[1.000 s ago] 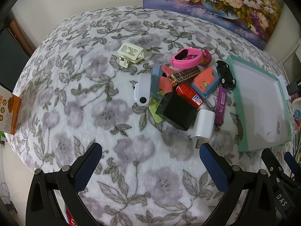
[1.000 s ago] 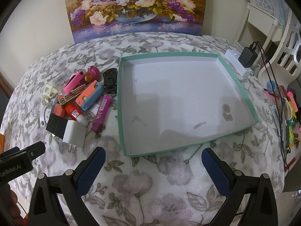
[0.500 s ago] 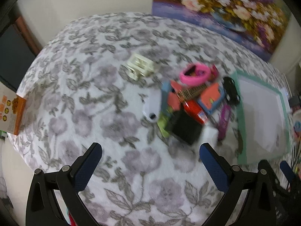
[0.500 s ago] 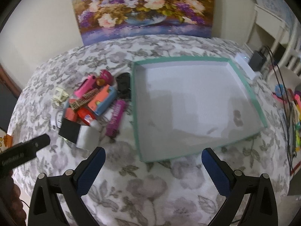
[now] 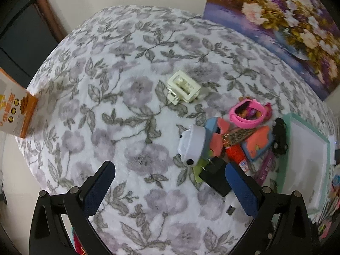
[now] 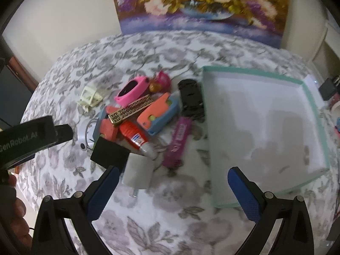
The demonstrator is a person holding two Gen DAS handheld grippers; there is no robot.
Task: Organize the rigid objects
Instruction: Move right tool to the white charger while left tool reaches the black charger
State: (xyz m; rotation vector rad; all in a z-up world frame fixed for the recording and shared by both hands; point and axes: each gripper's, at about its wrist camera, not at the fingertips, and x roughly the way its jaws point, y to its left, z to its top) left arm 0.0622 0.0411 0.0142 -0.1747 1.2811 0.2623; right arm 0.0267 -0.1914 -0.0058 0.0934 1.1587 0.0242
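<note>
A pile of small rigid objects lies on the floral cloth: a pink watch (image 5: 248, 114) (image 6: 132, 90), a black block (image 5: 216, 177) (image 6: 110, 154), a red tube (image 6: 133, 136), a white charger (image 6: 139, 173), a purple item (image 6: 179, 141), a black toy car (image 6: 191, 98) and a white device (image 5: 191, 146). A cream hair clip (image 5: 183, 89) (image 6: 90, 96) lies apart to the left. A teal-rimmed tray (image 6: 312, 104) (image 5: 283, 176) sits right of the pile, holding nothing. My left gripper (image 5: 170, 189) is open, short of the pile. My right gripper (image 6: 173, 191) is open, hovering near the tray's near-left corner.
An orange box (image 5: 18, 114) stands at the cloth's left edge. A flower painting (image 6: 199, 6) leans on the back wall. A charger and cables (image 6: 328, 89) lie beyond the tray on the right. The left gripper's body (image 6: 27, 138) shows at the left of the right wrist view.
Both grippers have swung left and moved closer to the pile. The tray has slid to the right in both views. Both stay open and empty.
</note>
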